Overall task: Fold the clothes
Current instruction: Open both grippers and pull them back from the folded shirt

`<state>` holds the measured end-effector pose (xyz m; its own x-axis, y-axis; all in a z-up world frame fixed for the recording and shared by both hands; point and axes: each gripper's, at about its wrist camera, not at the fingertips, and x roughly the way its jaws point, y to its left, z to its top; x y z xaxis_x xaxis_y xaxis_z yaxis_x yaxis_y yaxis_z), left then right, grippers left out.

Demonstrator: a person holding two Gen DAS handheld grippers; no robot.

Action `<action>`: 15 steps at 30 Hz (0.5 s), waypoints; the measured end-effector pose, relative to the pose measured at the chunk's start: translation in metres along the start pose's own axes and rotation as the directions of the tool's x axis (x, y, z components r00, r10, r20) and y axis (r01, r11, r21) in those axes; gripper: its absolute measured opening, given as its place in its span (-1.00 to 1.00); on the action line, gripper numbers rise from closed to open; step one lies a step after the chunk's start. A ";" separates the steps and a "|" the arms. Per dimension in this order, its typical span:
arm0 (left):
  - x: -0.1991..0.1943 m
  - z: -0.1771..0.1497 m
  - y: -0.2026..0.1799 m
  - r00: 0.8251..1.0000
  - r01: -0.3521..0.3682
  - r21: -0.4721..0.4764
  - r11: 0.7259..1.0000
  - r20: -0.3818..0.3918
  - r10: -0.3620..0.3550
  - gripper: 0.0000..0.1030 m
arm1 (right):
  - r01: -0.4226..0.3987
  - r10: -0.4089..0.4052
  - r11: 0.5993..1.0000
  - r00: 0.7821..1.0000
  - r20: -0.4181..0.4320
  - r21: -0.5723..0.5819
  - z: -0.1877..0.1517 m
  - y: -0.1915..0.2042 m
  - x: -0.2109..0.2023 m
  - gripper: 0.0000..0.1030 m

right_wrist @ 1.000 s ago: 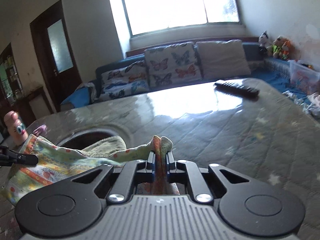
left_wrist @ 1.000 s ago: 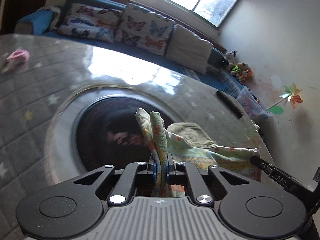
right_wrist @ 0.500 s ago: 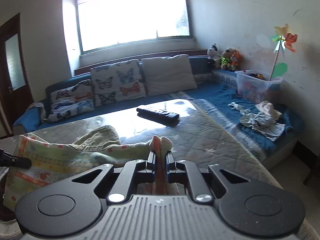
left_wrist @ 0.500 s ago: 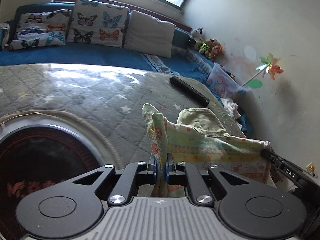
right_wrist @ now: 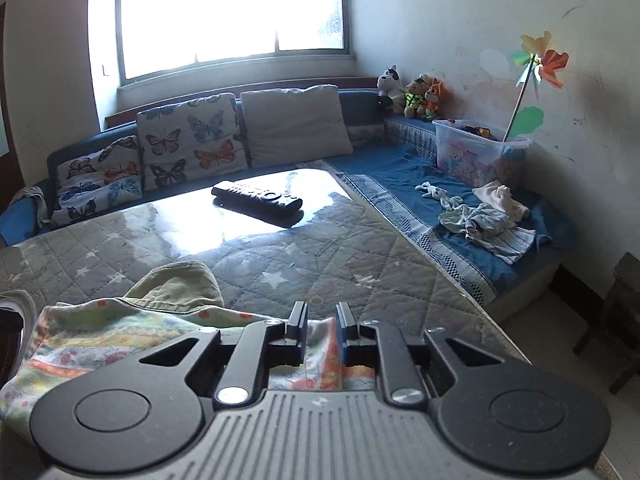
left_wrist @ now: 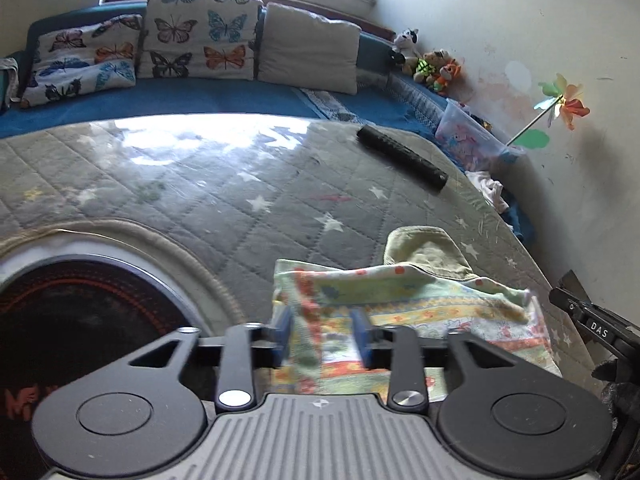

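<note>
Patterned cotton, pale green with orange and yellow bands, lies spread on the quilted grey worktop [left_wrist: 224,184]: this is the garment [left_wrist: 404,300], with an olive-green part [left_wrist: 424,252] showing at its far edge. It sits near the worktop's right-hand end, as the left wrist view has it, beside a round dark opening [left_wrist: 80,320] in the surface.

Both grippers are letting go. The left gripper [left_wrist: 322,334] has its jaws opening, the blue pads standing clear to either side of the cloth that lies between them. The right gripper [right_wrist: 322,322] is opening too, by less; its jaws are narrowly apart with an orange-printed fold between them, and the pads no longer seem to press on it.

My reading is that a fold has just been laid down and this is the release. The next move calls for drawing both grippers back without dragging the fabric, then finding a fresh edge or corner to grasp for another fold, or smoothing the piece flat.

Only the left wrist view shows the round opening and the tip of the other gripper at the garment's right corner. Only the right wrist view shows the window [right_wrist: 232,12], the loose pile of clothes [right_wrist: 488,224] on the blue sofa seat and the floor beyond the worktop's end. A remote control [right_wrist: 256,198] lies farther along in both.
</note>
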<state>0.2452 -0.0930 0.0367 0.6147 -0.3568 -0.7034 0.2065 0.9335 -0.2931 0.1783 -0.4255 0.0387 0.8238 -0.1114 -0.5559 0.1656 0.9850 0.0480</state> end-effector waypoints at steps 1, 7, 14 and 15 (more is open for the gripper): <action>-0.003 -0.001 -0.001 1.000 0.000 0.009 1.000 0.007 0.000 -0.18 | -0.011 0.011 1.000 1.000 0.003 -0.005 -0.001 0.002 -0.003 -0.69; -0.011 -0.019 -0.027 0.996 0.087 0.104 0.991 -0.014 -0.086 -0.30 | -0.135 0.133 0.989 0.991 -0.027 -0.067 -0.019 0.031 -0.023 -0.50; 0.000 -0.040 -0.052 0.991 0.127 0.167 0.978 -0.061 -0.118 -0.44 | -0.252 0.247 0.958 0.968 -0.053 -0.135 -0.039 0.066 -0.039 -0.50; 0.001 -0.043 -0.053 0.991 0.128 0.171 0.977 -0.066 -0.119 -0.44 | -0.261 0.255 0.955 0.965 -0.057 -0.139 -0.041 0.069 -0.039 -0.50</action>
<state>0.2022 -0.1442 0.0234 0.5342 -0.4666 -0.7049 0.4111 0.8720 -0.2657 0.1352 -0.3477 0.0301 0.8063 0.1515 -0.5718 -0.1323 0.9883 0.0754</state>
